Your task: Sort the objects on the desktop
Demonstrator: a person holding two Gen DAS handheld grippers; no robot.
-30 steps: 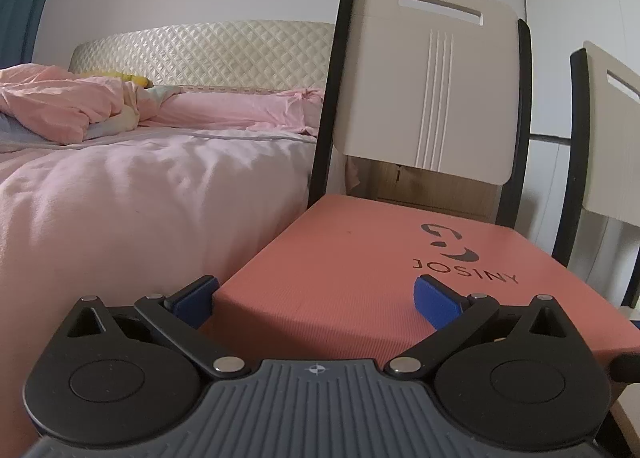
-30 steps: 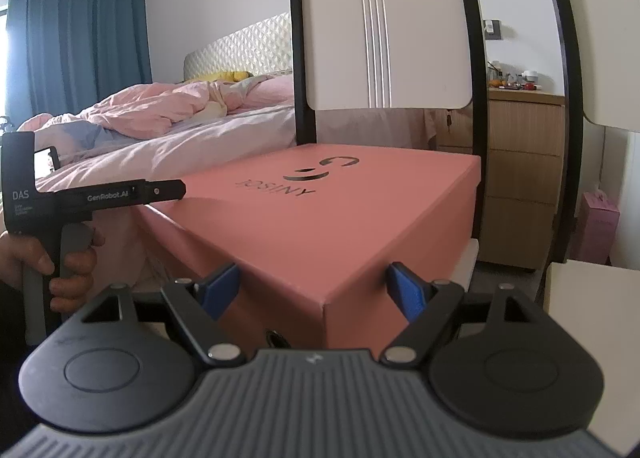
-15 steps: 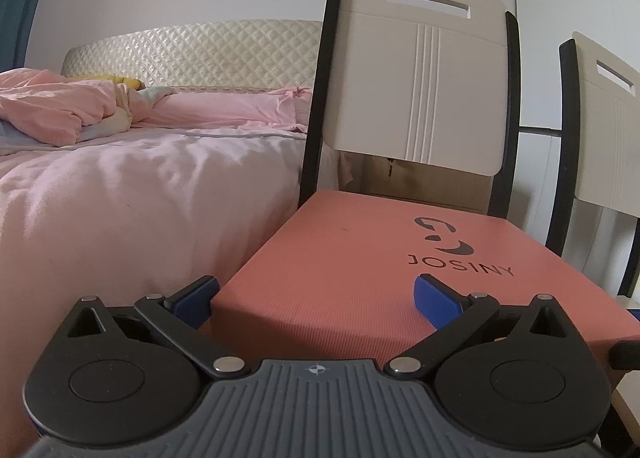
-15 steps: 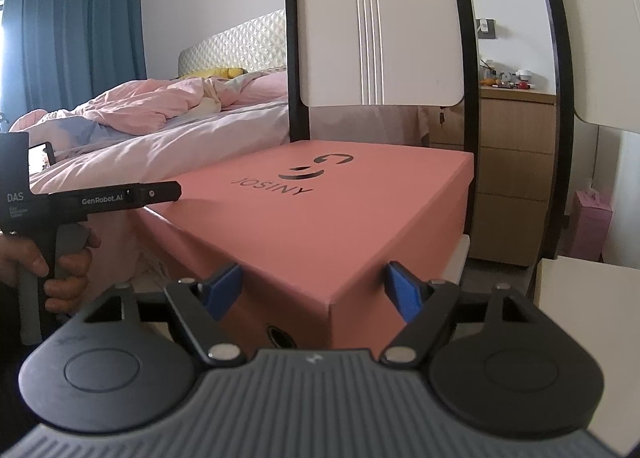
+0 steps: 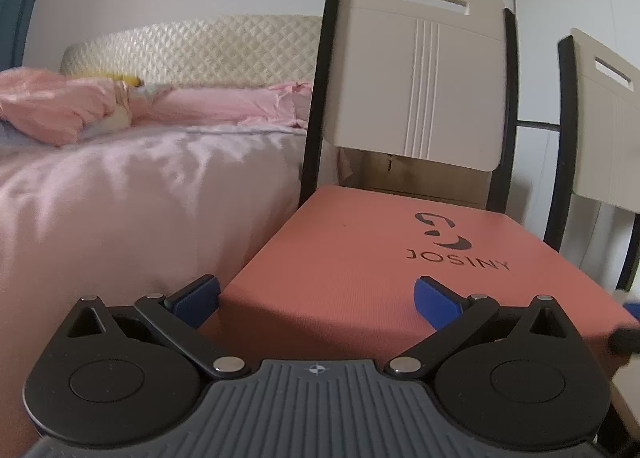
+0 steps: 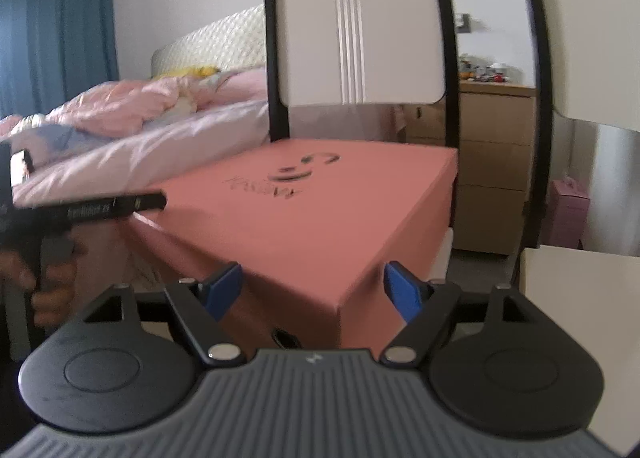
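We are holding two grippers, one in each hand, and both are facing a single salmon-pink rectangular cardboard box (image 5: 360, 258) printed with a dark logo and the word JOSINY. Nearest to us, the left gripper (image 5: 316, 296) is sitting with its two blue-padded fingers (image 5: 198, 298) spread wide apart, straddling one near corner of the box without clamping it. The right gripper (image 6: 314, 290) is likewise standing with its jaws apart, its two blue pads flanking another corner of the same box; whether the pads are touching the cardboard we cannot tell. In the right wrist view we are also seeing the left hand (image 6: 52, 278) gripping the black handle at the box's left side. The box is resting on the seat of one cream-backed, black-framed chair (image 5: 416, 90), and a second matching chair (image 5: 600, 126) is standing just beside it. Farther back, one bed with pink bedding (image 5: 120, 194) is lying beside the box, one light wooden dresser (image 6: 492, 162) is standing behind the chairs, and blue curtains (image 6: 56, 34) are hanging farthest off.
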